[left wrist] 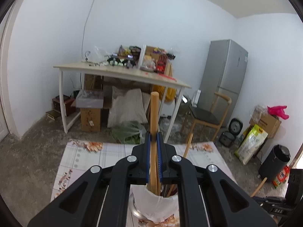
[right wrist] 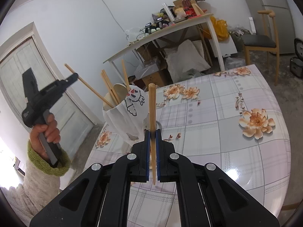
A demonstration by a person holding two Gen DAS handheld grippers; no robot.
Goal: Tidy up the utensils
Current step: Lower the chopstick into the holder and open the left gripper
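Two wooden utensils are clamped: the left gripper [left wrist: 153, 138] grasps a pale wooden handle [left wrist: 154, 113] over the white holder [left wrist: 151, 200] — the right gripper [right wrist: 152, 134] a bamboo chopstick pair [right wrist: 152, 109], at frame centre, probably to be lowered in next.

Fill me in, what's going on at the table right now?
A person is sorting utensils with a gripper in each hand. The left gripper is shut on a wooden handle above the white holder, whose lower end reaches down into it among the other sticks. The right gripper is shut on a pair of chopsticks, held upright above the floral tablecloth beside the holder, not yet put in.
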